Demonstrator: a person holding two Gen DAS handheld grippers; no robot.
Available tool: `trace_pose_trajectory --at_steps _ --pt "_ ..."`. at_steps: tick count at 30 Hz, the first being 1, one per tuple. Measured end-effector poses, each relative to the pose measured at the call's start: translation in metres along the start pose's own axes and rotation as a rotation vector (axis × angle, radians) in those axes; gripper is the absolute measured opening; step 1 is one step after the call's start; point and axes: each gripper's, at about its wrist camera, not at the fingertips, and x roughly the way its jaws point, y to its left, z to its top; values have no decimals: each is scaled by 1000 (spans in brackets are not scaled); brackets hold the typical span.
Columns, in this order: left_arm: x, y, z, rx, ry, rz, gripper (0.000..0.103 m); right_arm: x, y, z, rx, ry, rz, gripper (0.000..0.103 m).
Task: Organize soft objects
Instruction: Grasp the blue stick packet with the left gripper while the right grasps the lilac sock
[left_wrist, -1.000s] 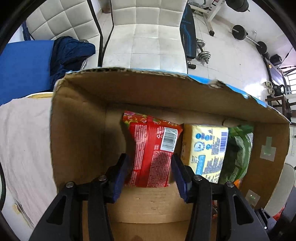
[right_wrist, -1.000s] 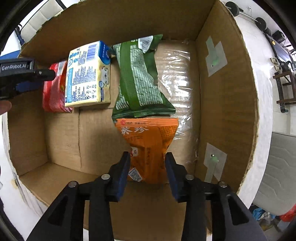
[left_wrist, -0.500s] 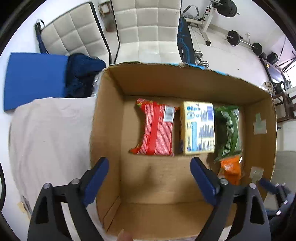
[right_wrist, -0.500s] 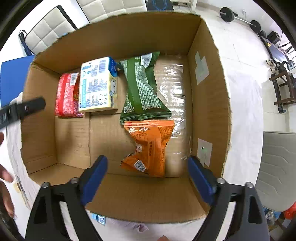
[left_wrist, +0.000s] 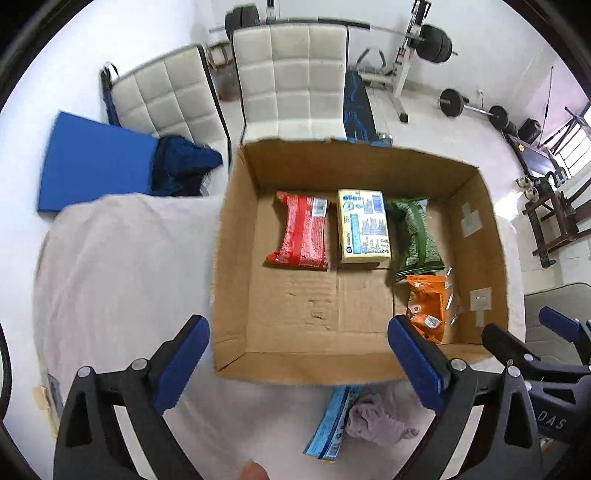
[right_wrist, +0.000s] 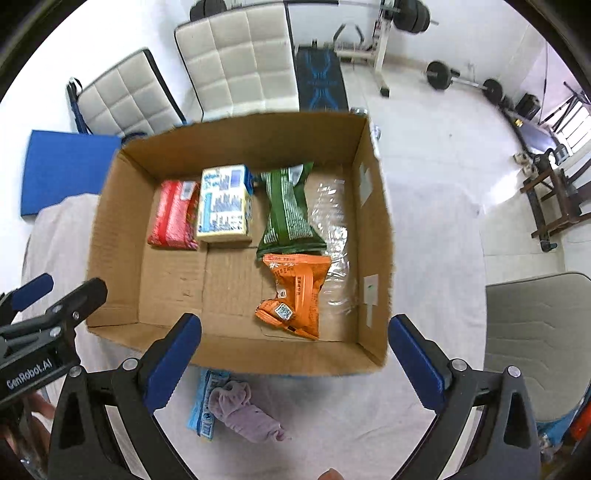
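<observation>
Looking down through both wrist cameras, I see the cardboard box (left_wrist: 236, 258) on the cloth-covered table (left_wrist: 122, 266), with my left gripper (left_wrist: 299, 354) and right gripper (right_wrist: 295, 350) both hovering near its front wall, jaws spread wide and holding nothing. Along the box's far side lie a red packet (left_wrist: 304, 230), a yellow pack (left_wrist: 364, 227) touching its right edge, and a green bag (left_wrist: 415, 236) beside that. An orange packet (right_wrist: 295, 291) lies in front of the green bag, its top edge tucked just under or against the bag's bottom; I cannot tell which. A clear plastic wrapper (right_wrist: 334, 236) shows to the right of those two, partly covered by them. Outside the box, just in front of its near wall, a crumpled lilac cloth (right_wrist: 243, 413) rests on a light blue packet (right_wrist: 201, 410), hiding most of it, and the box edge cuts off the packet's top. Print on every package is too blurred to read.
</observation>
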Motion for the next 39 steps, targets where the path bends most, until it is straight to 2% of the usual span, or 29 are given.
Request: trace_pose_trajectory --at_steps 7,13,17,21,26,28,29,30,32,34,39 --pt "-51 -3 -21 -11 -83 -9 99 -47 -3 -21 3 -72 32 103" --pt "-54 -1 -38 -32 -86 30 99 -47 -3 -40 -13 -34 50 103" --pt "-36 8 -65 -60 -36 72 99 -11 7 -69 -63 81 88 103" --pt "-2 18 -105 -81 58 120 99 46 22 -98 -127 219 138 103" --pt "41 29 -147 -81 174 193 99 107 41 -122 -176 338 139 101" --pt "55 31 -159 -84 207 201 99 125 49 -127 -185 371 147 97" --pt "61 33 -163 -84 223 208 99 135 54 -130 -191 392 155 91" --pt "66 34 -167 -84 239 208 99 147 59 -134 -196 423 156 81" --pt "74 35 -171 -92 265 202 99 161 63 -139 -204 449 140 71" --pt "81 34 -174 -89 281 189 99 166 61 -145 -223 429 74 47" --pt "97 21 -166 -58 306 129 99 148 14 -154 -67 409 74 46"
